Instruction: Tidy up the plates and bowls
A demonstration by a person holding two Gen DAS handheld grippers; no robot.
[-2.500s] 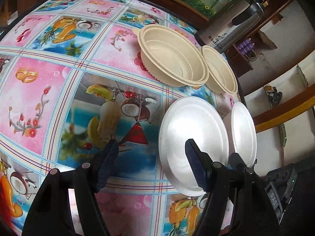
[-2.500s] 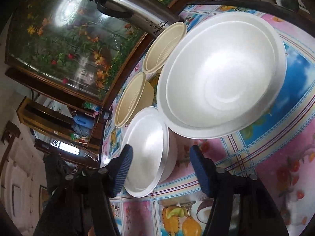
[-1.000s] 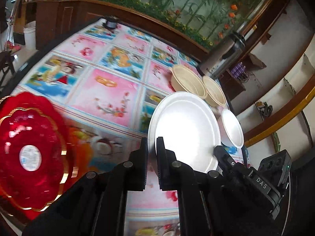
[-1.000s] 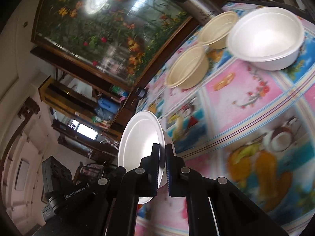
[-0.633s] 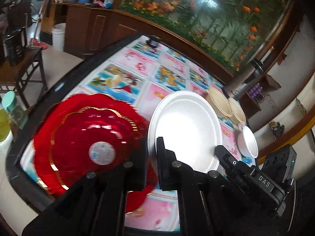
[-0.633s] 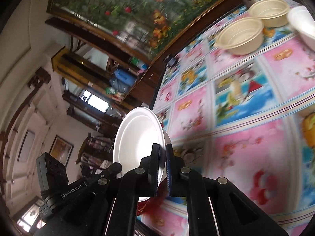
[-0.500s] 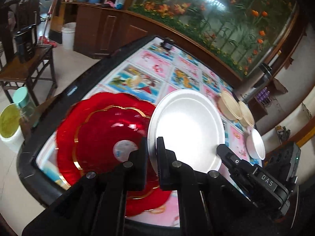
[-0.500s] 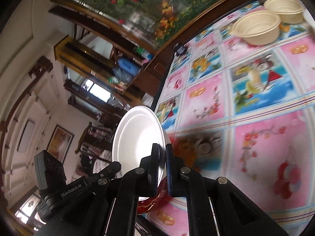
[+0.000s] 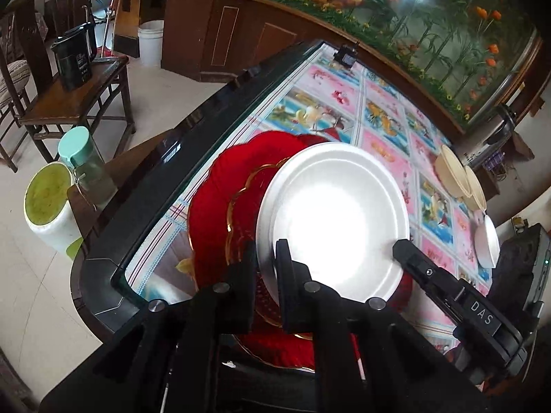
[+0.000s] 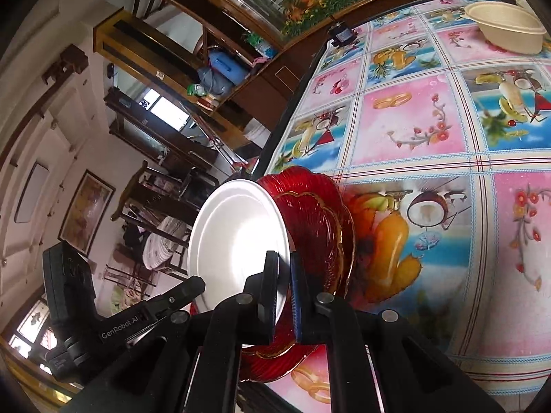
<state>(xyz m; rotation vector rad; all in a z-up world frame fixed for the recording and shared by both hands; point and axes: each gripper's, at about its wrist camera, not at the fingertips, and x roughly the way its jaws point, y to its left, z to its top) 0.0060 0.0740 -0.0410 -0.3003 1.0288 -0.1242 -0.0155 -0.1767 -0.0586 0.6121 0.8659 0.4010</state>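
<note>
While both claws, left and right, pinch the white plate over the red plates, stacking is underway; next, lower and let go.

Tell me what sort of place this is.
Most likely a lived-in home dining or sitting room. A large table under a fruit-and-flower print cloth holds a red plate, with a planted fish tank along the wall and dark wooden chairs and cabinets around it.
</note>
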